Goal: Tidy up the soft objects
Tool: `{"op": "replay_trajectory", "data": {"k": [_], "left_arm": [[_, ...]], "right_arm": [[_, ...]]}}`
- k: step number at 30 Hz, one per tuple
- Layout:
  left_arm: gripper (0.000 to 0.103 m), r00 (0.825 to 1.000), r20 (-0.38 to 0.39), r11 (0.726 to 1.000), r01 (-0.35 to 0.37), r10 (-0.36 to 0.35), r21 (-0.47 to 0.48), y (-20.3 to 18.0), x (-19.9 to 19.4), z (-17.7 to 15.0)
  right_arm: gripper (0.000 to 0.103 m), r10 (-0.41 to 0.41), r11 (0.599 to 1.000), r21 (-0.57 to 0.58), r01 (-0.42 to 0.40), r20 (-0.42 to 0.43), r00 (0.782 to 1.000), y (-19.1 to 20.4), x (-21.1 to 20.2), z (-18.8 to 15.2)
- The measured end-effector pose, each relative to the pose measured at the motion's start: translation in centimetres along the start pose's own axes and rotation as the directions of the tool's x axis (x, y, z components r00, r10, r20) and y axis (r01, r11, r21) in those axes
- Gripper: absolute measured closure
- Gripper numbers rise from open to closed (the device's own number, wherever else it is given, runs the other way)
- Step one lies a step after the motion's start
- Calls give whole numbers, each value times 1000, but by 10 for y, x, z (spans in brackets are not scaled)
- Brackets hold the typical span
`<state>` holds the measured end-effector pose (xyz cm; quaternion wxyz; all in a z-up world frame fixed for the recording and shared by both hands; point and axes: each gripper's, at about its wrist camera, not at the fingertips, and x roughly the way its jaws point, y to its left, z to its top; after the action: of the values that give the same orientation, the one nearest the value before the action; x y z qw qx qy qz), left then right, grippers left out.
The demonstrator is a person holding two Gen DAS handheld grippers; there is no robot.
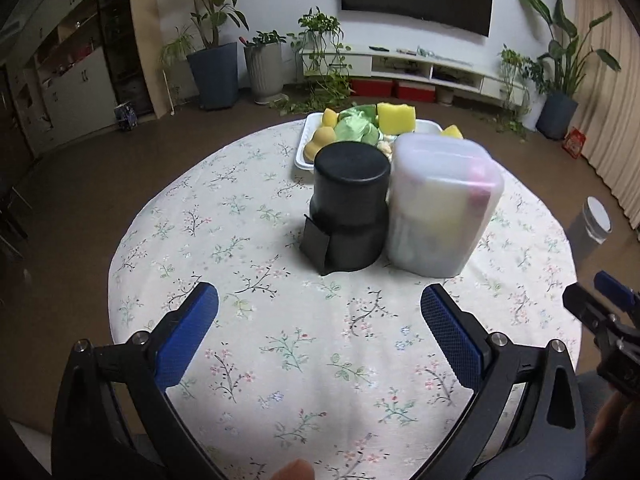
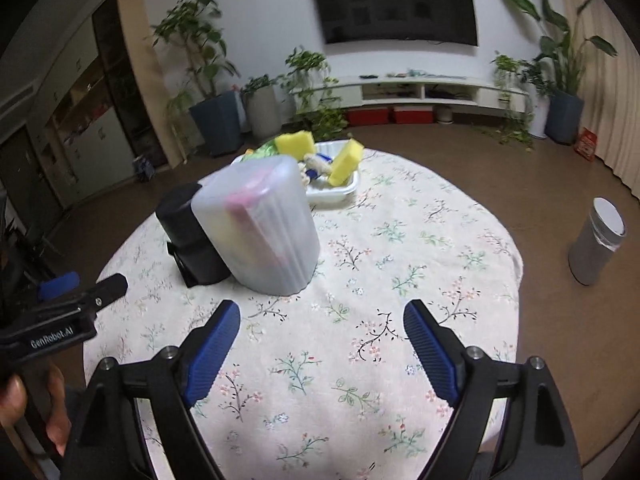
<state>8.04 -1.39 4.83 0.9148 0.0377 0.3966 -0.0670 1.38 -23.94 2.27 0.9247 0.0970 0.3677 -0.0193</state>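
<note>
A white tray (image 1: 303,148) at the table's far side holds soft things: yellow sponges (image 1: 396,117), a green cloth (image 1: 354,128) and yellow duck-like toys (image 1: 320,138). The tray also shows in the right wrist view (image 2: 340,192) with sponges (image 2: 346,162). In front of it stand a translucent lidded box (image 1: 440,208) with coloured items inside and a black cylinder (image 1: 350,208). My left gripper (image 1: 320,312) is open and empty above the near tablecloth. My right gripper (image 2: 322,332) is open and empty, nearer than the box (image 2: 260,224).
The round table has a floral cloth (image 1: 280,340). The right gripper shows at the right edge of the left wrist view (image 1: 600,312); the left gripper shows at the left of the right wrist view (image 2: 80,300). A grey bin (image 2: 598,240) stands on the floor right.
</note>
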Motion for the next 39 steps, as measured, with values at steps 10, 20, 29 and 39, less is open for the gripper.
{"op": "replay_trajectory", "data": {"k": [10, 20, 29, 39], "left_arm": [[0, 996, 80, 999, 46, -47, 11, -15, -33, 3], [0, 995, 96, 1000, 8, -5, -27, -12, -42, 3], [0, 996, 87, 1000, 18, -16, -18, -15, -39, 3], [0, 995, 99, 999, 35, -33, -17, -20, -40, 4]], "right_arm": [[16, -48, 997, -49, 53, 97, 994, 28, -39, -1], [14, -100, 994, -35, 104, 93, 991, 32, -42, 0], [14, -110, 992, -55, 115, 87, 990, 40, -40, -1], [14, -131, 989, -56, 137, 103, 986, 41, -42, -2]]}}
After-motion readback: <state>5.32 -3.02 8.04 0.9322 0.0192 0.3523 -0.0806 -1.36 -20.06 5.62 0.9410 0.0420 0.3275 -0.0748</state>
